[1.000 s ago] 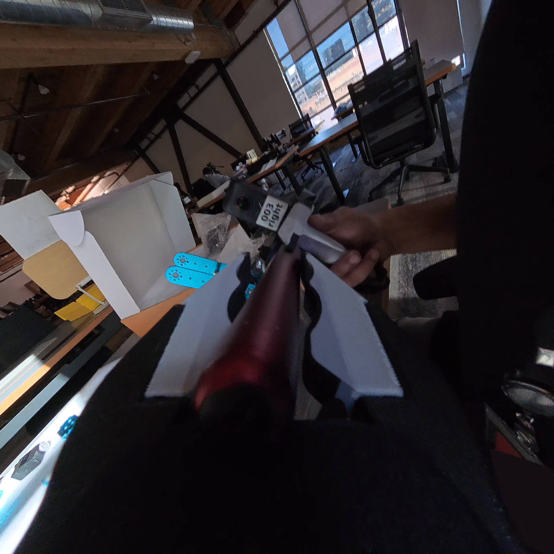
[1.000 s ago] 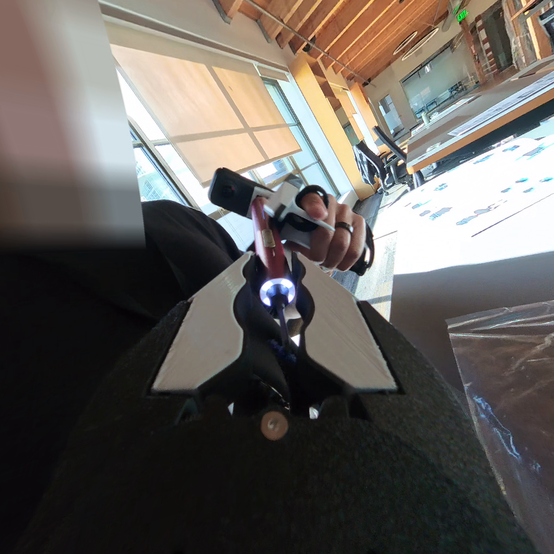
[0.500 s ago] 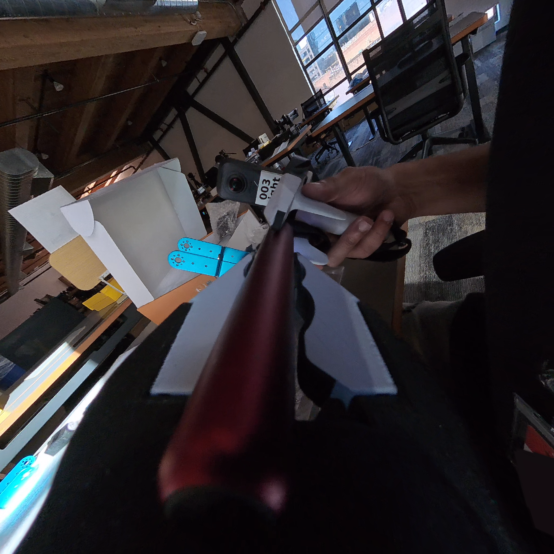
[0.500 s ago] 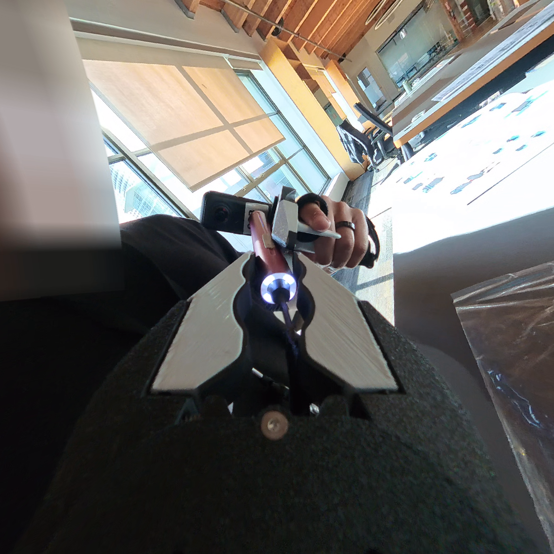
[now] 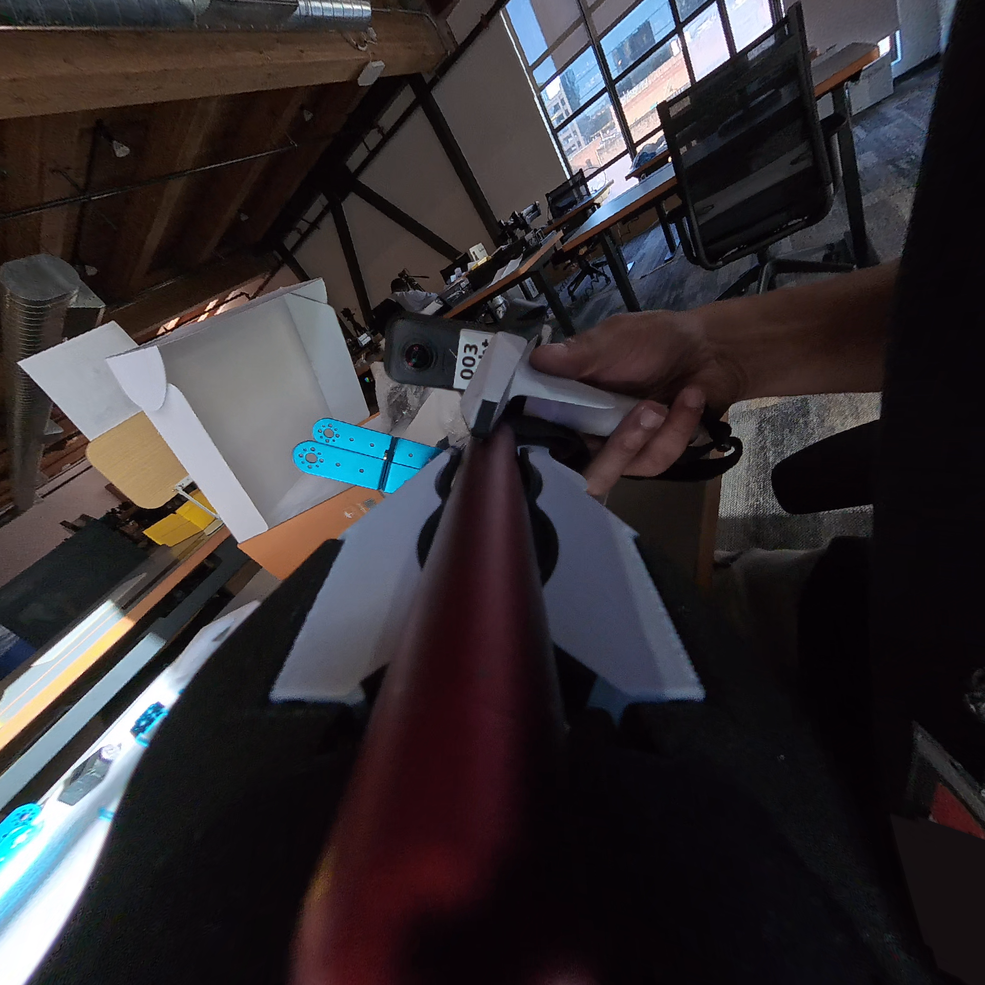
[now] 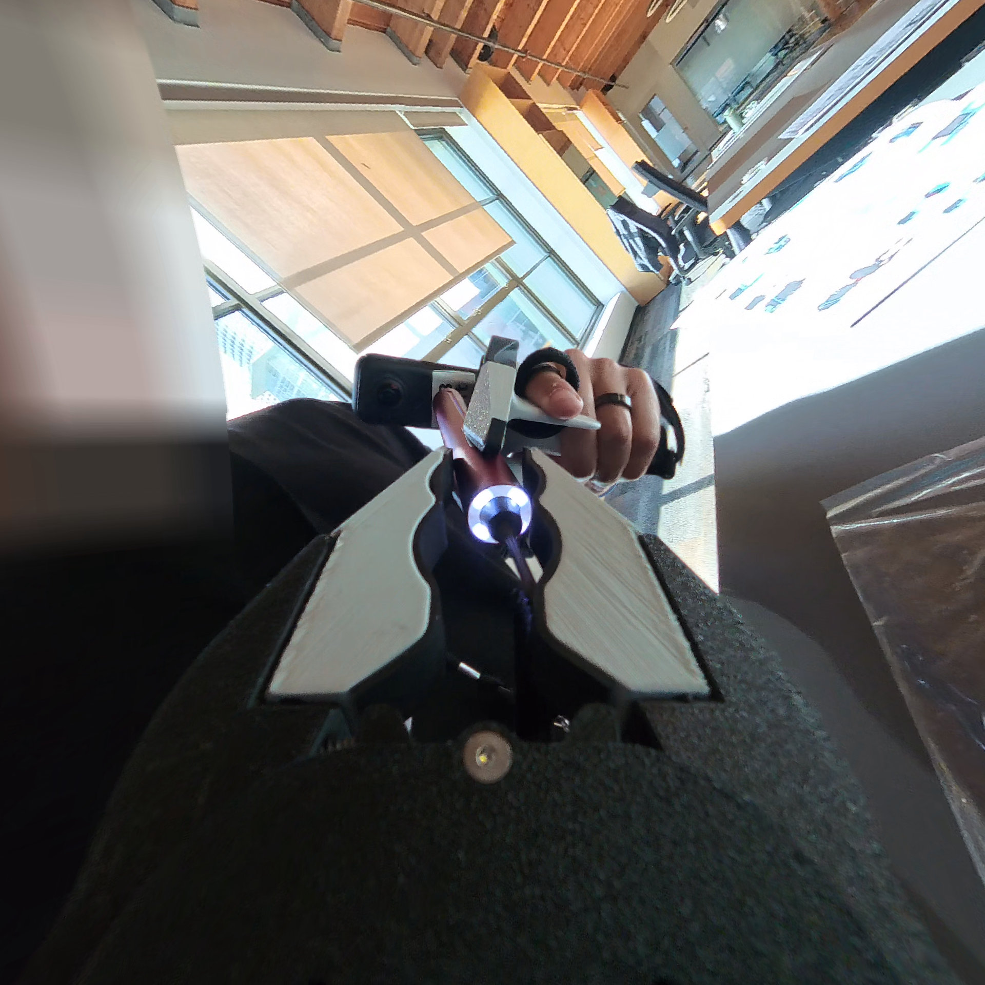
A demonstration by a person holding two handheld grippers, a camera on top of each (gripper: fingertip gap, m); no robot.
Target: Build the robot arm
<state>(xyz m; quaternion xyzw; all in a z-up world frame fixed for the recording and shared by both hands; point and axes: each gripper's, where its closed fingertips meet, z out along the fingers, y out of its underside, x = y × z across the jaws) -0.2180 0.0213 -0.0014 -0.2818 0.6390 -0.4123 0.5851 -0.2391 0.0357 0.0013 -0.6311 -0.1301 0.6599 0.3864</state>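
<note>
Left gripper [image 5: 487, 463]: fingers drawn in on either side of a dark red powered screwdriver [image 5: 479, 613], whose barrel fills the gap and appears pinched. The barrel runs from close under that camera out toward the right gripper [image 6: 485, 458]. The right gripper's fingers flank the tool's lit ring [image 6: 499, 514], but contact cannot be confirmed. The bit [image 6: 519, 565] points back into that gripper's throat. The tool is held in the air between the two facing grippers, each gripped by a hand [image 5: 639, 373]. Hazards, as judged: the smooth round barrel could slide or roll in a light pinch. If one hand twists against the other, the tool could lever free, or the bit could be driven into the right gripper's body. A white open box [image 5: 250, 384] and blue brackets [image 5: 362, 461] lie beyond on the table, and a plastic bag [image 6: 917, 586] lies nearby.
</note>
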